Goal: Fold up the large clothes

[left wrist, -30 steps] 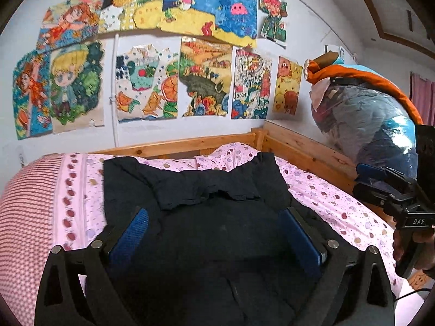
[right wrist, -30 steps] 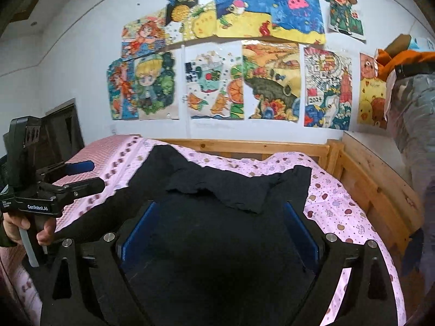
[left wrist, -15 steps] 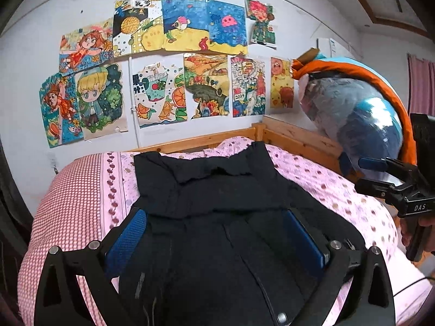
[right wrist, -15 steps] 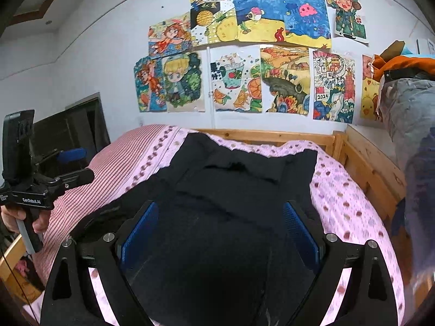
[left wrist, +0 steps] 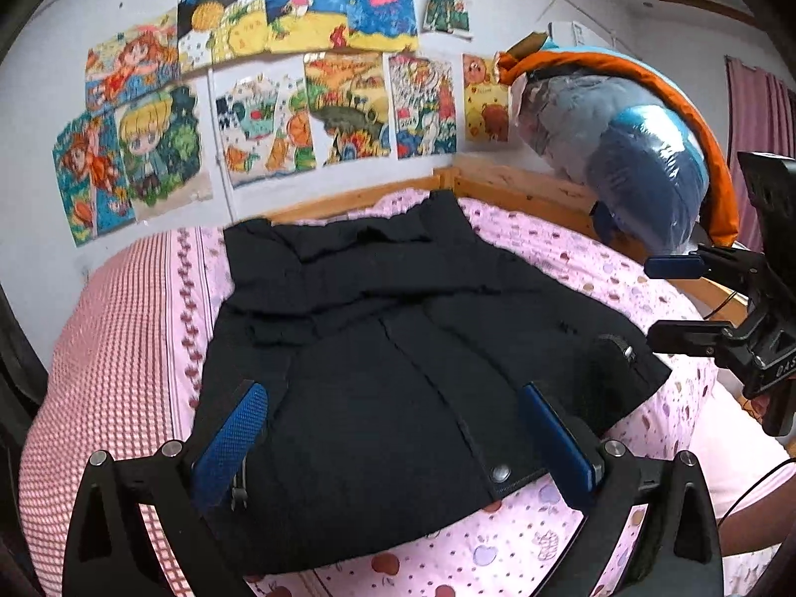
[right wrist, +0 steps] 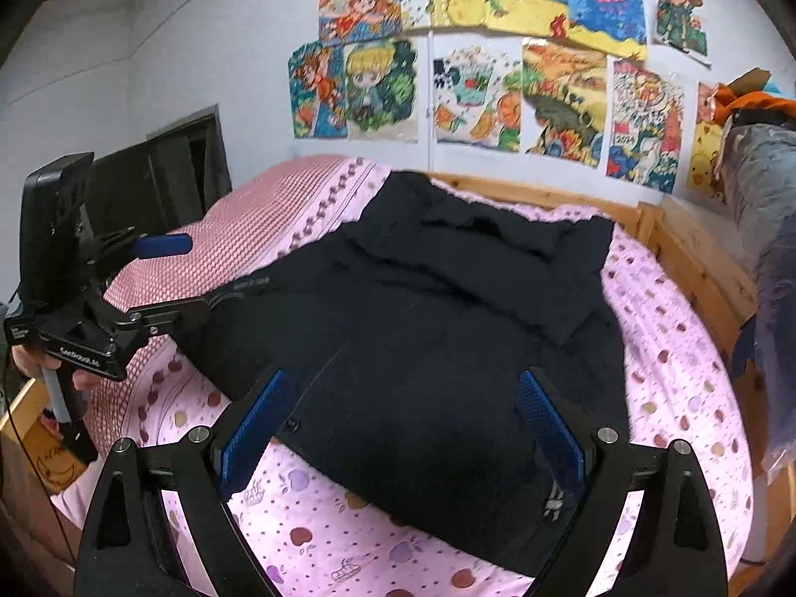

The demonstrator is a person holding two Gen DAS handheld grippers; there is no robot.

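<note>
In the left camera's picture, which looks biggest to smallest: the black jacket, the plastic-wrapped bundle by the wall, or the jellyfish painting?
1. black jacket, spread over the bed
2. plastic-wrapped bundle
3. jellyfish painting

The painting hangs farthest away, so it may look smaller than it is.

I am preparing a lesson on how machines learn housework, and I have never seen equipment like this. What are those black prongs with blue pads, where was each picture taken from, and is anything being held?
No robot here: a person carries a hand-held gripper in each hand, each with a camera looking along its two fingers. One picture looks out from the left hand-held gripper, the other from the right hand-held gripper; each also shows the other tool at its edge. A black jacket lies spread on a bed with a pink sheet, under drawings on the wall. Both pairs of fingers stand wide open above the jacket's near edge. Nothing is held.
</note>
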